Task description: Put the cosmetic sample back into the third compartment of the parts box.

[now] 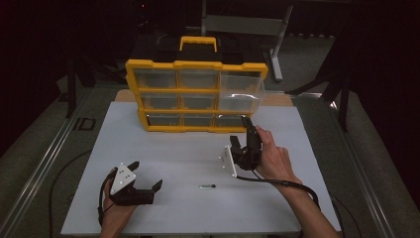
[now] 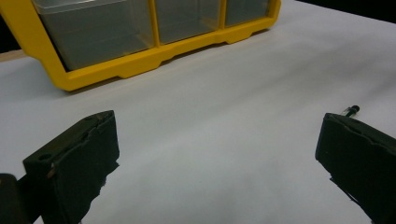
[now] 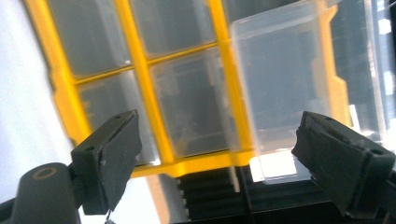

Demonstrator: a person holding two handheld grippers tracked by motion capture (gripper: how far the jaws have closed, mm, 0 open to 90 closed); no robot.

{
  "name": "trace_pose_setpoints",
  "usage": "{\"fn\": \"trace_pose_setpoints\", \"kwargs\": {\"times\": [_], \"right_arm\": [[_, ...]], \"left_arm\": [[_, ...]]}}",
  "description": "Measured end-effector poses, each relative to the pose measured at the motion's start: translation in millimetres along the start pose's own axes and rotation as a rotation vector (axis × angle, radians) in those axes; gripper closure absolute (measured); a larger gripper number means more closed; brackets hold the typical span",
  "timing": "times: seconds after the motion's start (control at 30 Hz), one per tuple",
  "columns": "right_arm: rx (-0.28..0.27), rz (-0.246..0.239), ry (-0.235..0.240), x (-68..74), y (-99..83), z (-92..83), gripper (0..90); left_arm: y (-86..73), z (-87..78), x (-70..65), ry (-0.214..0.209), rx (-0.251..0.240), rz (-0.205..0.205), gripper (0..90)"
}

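A yellow organizer [image 1: 195,94] with clear drawers stands upright at the back of the white table [image 1: 163,148]. Its middle-right drawer [image 1: 241,97] is pulled out toward me. A small dark pin-like part [image 1: 207,186] lies on the table near the front. My left gripper [image 1: 146,174] rests open at the front left, with nothing between its jaws. The left gripper view has the part [image 2: 350,110] just past the right jaw of the left gripper [image 2: 219,135]. My right gripper [image 1: 240,131] is open and raised in front of the organizer's lower right. In the right gripper view the right gripper [image 3: 219,135] faces the pulled-out drawer [image 3: 280,84], apart from it.
Behind the organizer sits a black case with a yellow handle [image 1: 198,43]. A metal stand [image 1: 275,44] is on the floor beyond the table. Cables trail from both grippers over the table's front edge. The organizer's yellow frame [image 2: 140,65] stands well ahead of the left gripper.
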State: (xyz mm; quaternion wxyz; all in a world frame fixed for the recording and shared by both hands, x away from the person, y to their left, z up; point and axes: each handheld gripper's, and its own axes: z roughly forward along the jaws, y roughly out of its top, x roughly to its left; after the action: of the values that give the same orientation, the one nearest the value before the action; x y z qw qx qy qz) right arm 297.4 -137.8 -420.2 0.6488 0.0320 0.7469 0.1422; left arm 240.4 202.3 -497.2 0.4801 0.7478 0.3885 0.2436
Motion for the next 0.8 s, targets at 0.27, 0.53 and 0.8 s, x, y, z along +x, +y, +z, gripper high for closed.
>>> {"fn": "trace_pose_setpoints", "kwargs": {"times": [0.27,0.53,0.8], "right_arm": [[0.007,0.129,0.059,15.9,-7.4,-7.1,14.5],[0.016,0.382,0.168,19.9,-26.7,-12.0,14.4],[-0.001,0.617,0.275,23.0,-45.2,-17.9,14.3]], "left_arm": [[-0.7,0.1,1.5,0.002,0.002,-0.002,0.3],[-2.6,0.0,6.2,0.017,0.004,-0.024,0.3],[-3.5,0.9,7.7,0.019,0.003,-0.033,0.3]]}}
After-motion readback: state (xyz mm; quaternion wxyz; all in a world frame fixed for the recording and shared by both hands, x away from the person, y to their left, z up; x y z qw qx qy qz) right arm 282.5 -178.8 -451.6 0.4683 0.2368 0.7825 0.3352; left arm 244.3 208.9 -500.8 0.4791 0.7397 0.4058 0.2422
